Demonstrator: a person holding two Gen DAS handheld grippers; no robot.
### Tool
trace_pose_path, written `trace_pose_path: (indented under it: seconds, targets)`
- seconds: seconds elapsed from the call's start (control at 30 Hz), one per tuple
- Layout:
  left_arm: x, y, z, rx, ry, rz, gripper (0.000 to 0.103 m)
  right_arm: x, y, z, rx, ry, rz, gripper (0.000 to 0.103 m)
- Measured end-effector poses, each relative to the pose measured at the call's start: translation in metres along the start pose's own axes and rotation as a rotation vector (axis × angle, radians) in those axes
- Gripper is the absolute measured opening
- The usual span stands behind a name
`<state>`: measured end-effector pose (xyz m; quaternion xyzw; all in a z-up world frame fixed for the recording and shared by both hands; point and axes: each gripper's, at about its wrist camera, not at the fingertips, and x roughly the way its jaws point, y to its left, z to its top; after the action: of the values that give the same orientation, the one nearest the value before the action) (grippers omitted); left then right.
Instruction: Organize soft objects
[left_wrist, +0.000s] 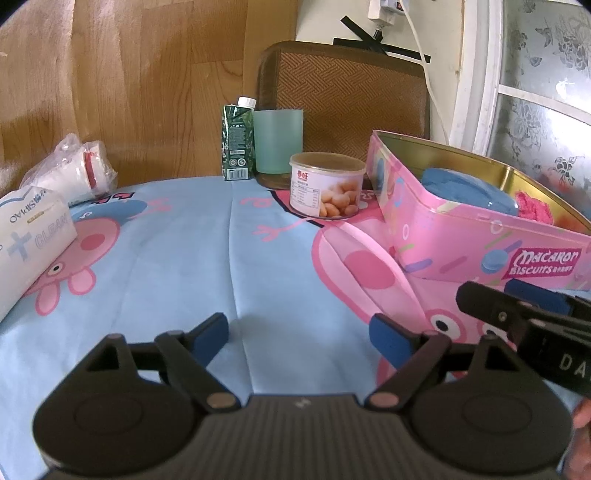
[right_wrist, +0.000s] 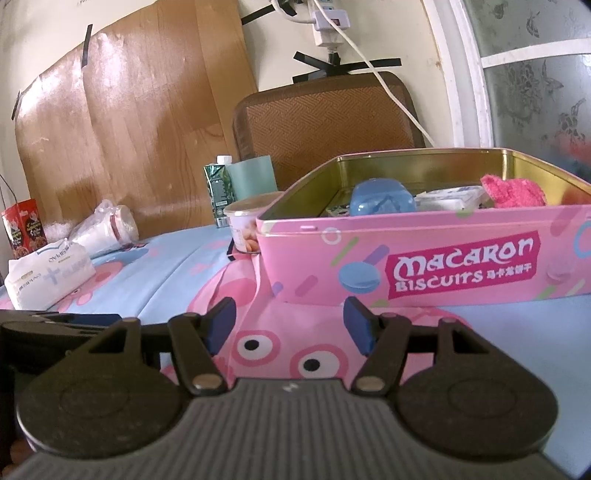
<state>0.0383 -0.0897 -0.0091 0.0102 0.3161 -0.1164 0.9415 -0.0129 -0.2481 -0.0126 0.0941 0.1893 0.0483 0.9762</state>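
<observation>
While both pairs of tongs hang low over the cartoon-pig cloth (left_wrist: 177, 266) that covers the desk, the soft things lie inside the open pink Macaron Biscuits tin (right_wrist: 436, 266). This tin is a long box; in the right wrist view its long side faces the camera and runs left to right, and in the left wrist view it sits to the right, its near corner pointing toward the middle of the cloth. Inside it are a blue rolled cloth (right_wrist: 382, 199), a white packet (right_wrist: 450, 197) and a pink fluffy towel (right_wrist: 513, 192) at the right end.

The left tongs (left_wrist: 299, 334) stand wide apart with nothing between their blue pads. The right tongs (right_wrist: 290, 325) are also apart and empty, just in front of the tin's long wall.

Just beside the tin's far left corner stands a small snack tub (left_wrist: 325, 186). Behind it are a green drink carton (left_wrist: 238, 142) and a pale green cup (left_wrist: 279, 140). Well apart at the left edge lie a white tissue pack (left_wrist: 31, 236) and a bagged roll (left_wrist: 75, 170). A woven chair back (left_wrist: 347, 99) rises behind the desk.
</observation>
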Motion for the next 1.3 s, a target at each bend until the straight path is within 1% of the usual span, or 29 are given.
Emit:
trace_pose_path:
  seconds: [0.43,0.53,0.87,1.3]
  targets:
    - [0.0002,-0.0002,-0.0001,0.001,0.001,0.008,0.087,0.0009,-0.0033,0.0002,0.014,0.012,0.001,0.069]
    - [0.0005,-0.0006,-0.0002,0.002,0.002,0.004,0.089,0.0016,-0.0037,0.0006,0.016,0.015,0.002,0.069]
    - [0.0015,0.0018,0.0002,0.004,0.005,-0.005,0.091,0.0026,-0.0028,0.0001,0.02,0.026,0.0,0.069]
    - [0.0029,0.0041,0.0009,0.004,0.015,-0.011,0.098,0.0035,-0.0042,0.0,0.042,0.032,-0.004,0.069]
